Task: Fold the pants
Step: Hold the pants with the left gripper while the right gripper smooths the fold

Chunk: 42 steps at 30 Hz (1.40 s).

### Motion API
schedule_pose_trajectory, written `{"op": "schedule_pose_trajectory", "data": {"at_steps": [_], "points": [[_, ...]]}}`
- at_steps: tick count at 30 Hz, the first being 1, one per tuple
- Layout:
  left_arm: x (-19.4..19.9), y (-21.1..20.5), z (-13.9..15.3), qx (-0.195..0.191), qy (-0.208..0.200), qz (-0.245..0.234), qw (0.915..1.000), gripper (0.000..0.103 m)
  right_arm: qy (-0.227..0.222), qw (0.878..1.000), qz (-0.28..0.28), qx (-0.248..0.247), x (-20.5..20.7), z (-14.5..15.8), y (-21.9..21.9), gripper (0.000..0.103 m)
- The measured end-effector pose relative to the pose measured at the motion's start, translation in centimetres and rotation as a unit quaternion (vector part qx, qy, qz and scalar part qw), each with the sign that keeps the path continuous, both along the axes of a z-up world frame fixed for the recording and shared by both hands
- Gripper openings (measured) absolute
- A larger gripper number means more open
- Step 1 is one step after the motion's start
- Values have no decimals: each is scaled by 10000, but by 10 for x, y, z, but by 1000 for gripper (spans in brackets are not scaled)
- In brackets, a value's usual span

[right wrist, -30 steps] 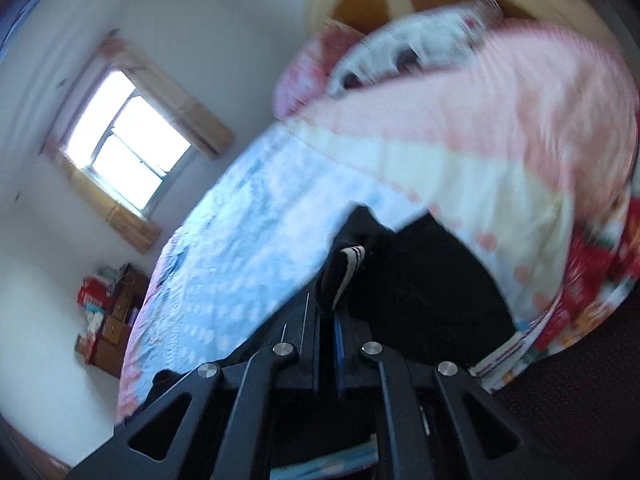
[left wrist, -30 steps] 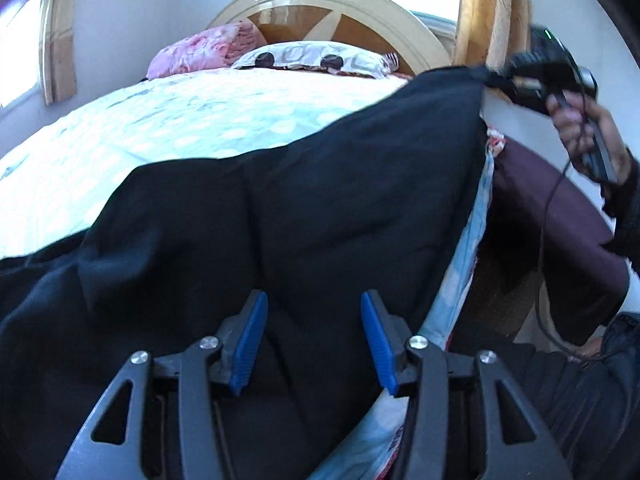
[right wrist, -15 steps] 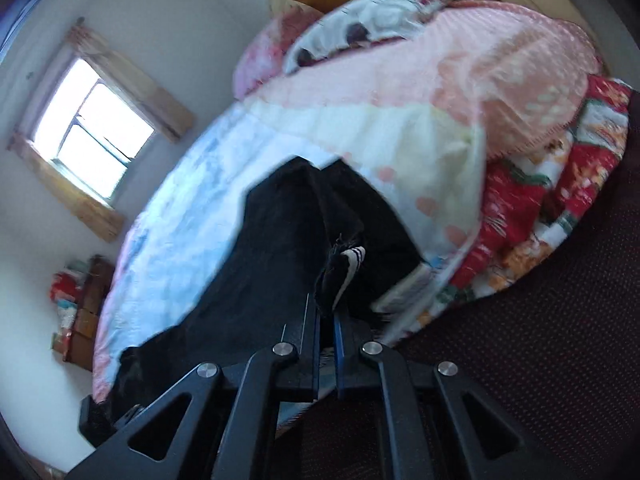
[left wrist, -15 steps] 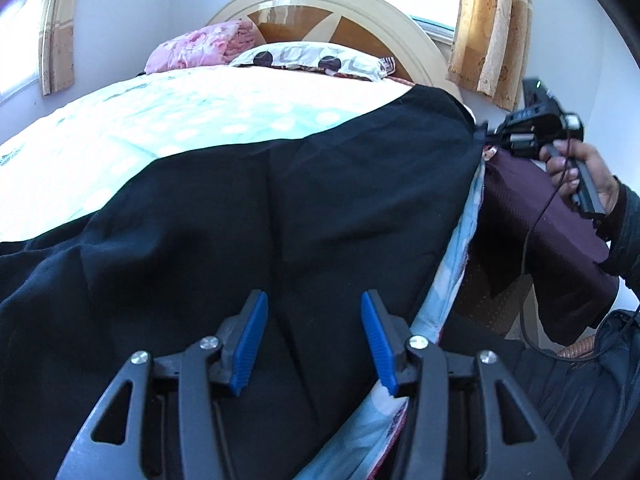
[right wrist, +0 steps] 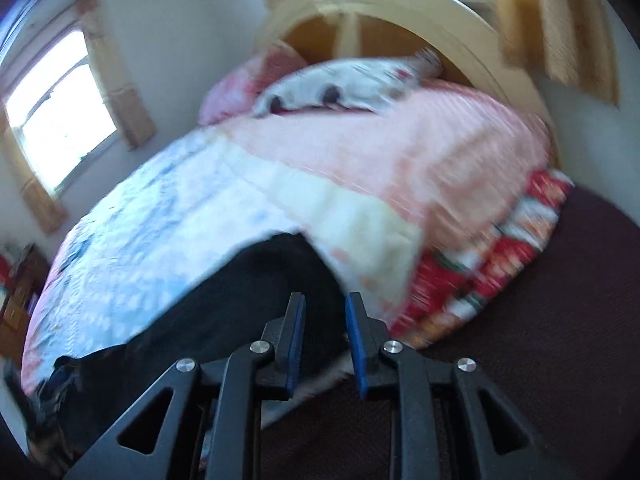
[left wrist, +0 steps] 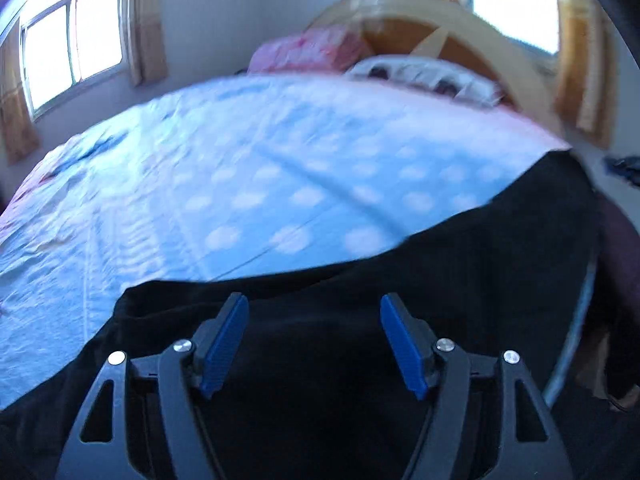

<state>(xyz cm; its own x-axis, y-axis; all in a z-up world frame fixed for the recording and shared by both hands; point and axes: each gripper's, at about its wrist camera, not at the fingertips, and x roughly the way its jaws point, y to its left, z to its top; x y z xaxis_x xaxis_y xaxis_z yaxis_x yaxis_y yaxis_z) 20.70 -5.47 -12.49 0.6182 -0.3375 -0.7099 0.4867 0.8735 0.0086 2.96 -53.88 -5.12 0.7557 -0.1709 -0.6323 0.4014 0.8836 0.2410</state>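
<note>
Black pants [left wrist: 400,280], spread flat, lying lengthwise along the bed's near edge, held by neither claw

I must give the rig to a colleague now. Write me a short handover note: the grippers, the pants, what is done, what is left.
Left gripper: open, holds nothing, over the black pants.
Right gripper: open a little, nothing between the fingers.
Pants: laid out along the near edge of the bed, not held by either gripper.
Done: the pants lie spread on the bed; how many layers, I cannot tell.
Left: grip the pants again, fold them smaller.
</note>
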Motion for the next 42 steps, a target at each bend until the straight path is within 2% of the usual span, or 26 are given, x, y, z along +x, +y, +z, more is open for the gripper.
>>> {"op": "schedule_pose_trajectory", "data": {"at_steps": [1, 2, 3, 4, 7, 8, 11, 13, 15, 17, 19, 21, 23, 25, 28, 31, 35, 41, 42], "points": [[5, 0, -3, 83, -2, 56, 10000, 72, -53, 9994, 309, -107, 9, 1, 15, 39], [11, -1, -9, 192, 12, 100, 9998, 72, -66, 9983, 565, -110, 15, 0, 23, 42], [21, -3, -16, 368, 64, 185, 9991, 77, 9, 9966, 820, -84, 25, -5, 32, 44], [24, -3, -17, 316, 43, 231, 9992, 85, 167, 9950, 980, -55, 33, -12, 38, 44], [41, 5, -16, 193, 122, 573, 9981, 87, 725, 9917, 1057, 36, 44, -39, 47, 44], [43, 5, -16, 218, 114, 621, 9978, 87, 766, 9916, 1041, 70, 44, -45, 46, 44], [43, 12, -12, 83, 148, 629, 9979, 85, 714, 9913, 1105, -36, 37, -45, 42, 44], [29, 24, 0, 2, -110, 643, 9979, 85, 780, 9915, 1040, -104, 34, -42, 42, 44], [17, 38, 10, -76, -278, 708, 9971, 85, 799, 9898, 1118, -379, 35, -34, 52, 44], [12, 55, 15, -172, -314, 872, 9955, 85, 569, 9862, 1504, -391, 40, -19, 70, 44], [0, 72, 17, -259, -341, 1093, 9931, 85, 354, 9780, 2055, -15, 51, -11, 92, 44], [-12, 82, 11, -314, -286, 1239, 9914, 85, 237, 9594, 2778, 422, 73, -8, 125, 44], [-21, 87, 5, -390, -204, 1250, 9912, 85, 195, 9370, 3435, 607, 99, -5, 172, 44], [-33, 90, -1, -320, -203, 1296, 9908, 85, 218, 9065, 4142, 786, 124, -4, 222, 44], [-46, 96, -6, -299, -178, 1302, 9909, 85, 439, 8564, 5096, 702, 155, -10, 302, 44], [-52, 106, -6, -370, -172, 1387, 9895, 85, 792, 8221, 5594, 702, 186, -28, 367, 44], [-54, 116, -8, -441, -137, 1404, 9890, 85, 947, 8034, 5845, 631, 218, -48, 419, 44], [-53, 123, -14, -569, -96, 1407, 9884, 85, 1247, 7789, 6124, 518, 250, -74, 461, 43], [-52, 124, -15, -583, -96, 1409, 9883, 85, 1310, 7769, 6139, 491, 253, -77, 465, 38]]}}
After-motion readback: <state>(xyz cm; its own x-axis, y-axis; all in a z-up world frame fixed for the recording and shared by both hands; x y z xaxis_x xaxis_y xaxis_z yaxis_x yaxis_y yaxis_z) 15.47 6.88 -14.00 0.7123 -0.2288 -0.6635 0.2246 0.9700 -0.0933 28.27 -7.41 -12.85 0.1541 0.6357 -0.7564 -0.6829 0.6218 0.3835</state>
